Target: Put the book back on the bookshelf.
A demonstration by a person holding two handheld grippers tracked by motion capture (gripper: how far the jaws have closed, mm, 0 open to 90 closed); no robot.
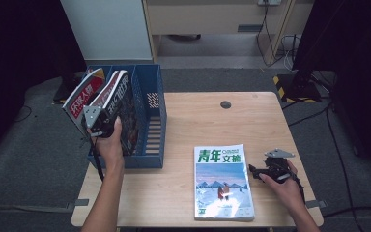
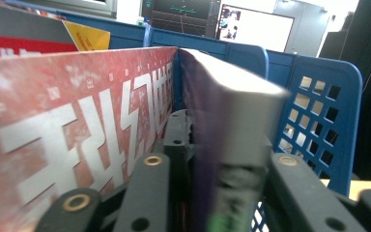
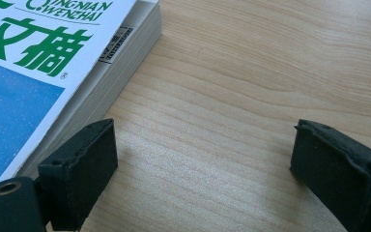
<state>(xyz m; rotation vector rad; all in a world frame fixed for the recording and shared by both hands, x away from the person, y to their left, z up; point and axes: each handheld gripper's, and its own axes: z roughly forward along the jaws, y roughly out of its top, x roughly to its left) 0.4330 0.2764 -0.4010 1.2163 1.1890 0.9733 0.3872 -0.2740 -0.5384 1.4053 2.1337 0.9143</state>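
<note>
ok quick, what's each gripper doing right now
Left gripper: closed on the thick red-covered magazine, upright in the blue plastic file rack.
Right gripper: open, holding nothing, beside the green-titled magazine.

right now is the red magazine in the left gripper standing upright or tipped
Tipped. The red magazine leans left inside the blue file rack, top edge toward the other magazine, with the left gripper clamped on its edge.
</note>
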